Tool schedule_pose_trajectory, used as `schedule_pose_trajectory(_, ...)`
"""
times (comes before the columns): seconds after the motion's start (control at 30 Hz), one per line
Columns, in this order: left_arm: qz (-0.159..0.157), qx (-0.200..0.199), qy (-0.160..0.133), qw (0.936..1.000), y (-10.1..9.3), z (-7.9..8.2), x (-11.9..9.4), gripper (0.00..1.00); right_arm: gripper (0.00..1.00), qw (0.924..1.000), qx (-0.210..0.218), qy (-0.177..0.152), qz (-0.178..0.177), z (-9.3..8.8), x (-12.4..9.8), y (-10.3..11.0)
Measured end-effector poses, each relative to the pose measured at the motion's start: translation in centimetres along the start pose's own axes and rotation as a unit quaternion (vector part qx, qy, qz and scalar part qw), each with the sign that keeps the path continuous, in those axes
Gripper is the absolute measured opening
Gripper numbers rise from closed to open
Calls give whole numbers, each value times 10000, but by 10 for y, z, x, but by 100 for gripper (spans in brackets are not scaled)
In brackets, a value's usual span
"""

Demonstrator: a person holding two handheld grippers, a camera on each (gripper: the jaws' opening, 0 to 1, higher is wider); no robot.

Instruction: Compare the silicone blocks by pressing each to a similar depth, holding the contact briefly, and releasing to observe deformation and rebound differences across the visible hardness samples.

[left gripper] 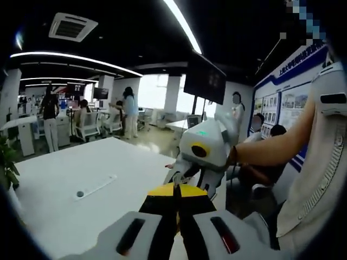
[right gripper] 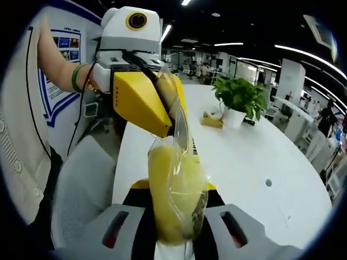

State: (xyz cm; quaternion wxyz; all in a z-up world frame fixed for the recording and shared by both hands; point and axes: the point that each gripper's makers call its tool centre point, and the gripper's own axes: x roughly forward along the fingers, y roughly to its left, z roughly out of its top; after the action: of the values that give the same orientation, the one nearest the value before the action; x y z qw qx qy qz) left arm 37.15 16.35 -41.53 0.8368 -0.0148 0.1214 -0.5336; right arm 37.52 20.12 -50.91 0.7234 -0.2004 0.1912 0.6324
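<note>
Right gripper view: the right tool (right gripper: 174,219), at 6 o'clock, is closed on the lower end of a clear bag (right gripper: 176,184) with yellow contents (probably a silicone sample, though the plastic blurs it). The left tool (right gripper: 172,127) comes in from 10 o'clock, its yellow jaws pinching the upper part of the same bag; a hand (right gripper: 100,76) grips its white body. The bag is thus stretched between the two tools above the near edge of the white table (right gripper: 244,162), which seems meant to keep the film taut so that it can be opened or the sample worked out. A potted plant (right gripper: 238,100) stands on the table at 1 o'clock, with a small yellow object (right gripper: 211,120) just beside it, too small to identify.

Left gripper view: the left tool (left gripper: 174,197), at 6 o'clock, has its jaws brought together, a thin strip of film caught between the tips. The right tool (left gripper: 181,176) lies just beyond it, near the centre, held by a bare forearm (left gripper: 271,151) reaching in from 3 o'clock. A flat strip (left gripper: 95,187) lies on the table (left gripper: 124,162) at 8 o'clock. People (left gripper: 50,116) stand in the office beyond, at 10 o'clock.

Judged stage: no block is laid out for pressing yet; unpacking appears to be the step in hand.
</note>
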Motion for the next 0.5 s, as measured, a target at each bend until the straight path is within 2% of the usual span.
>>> schedule_pose_trajectory(0.5,-7,210,51,9998,-9,0,0,0,14,10000,-36,23,19,0,-4,3)
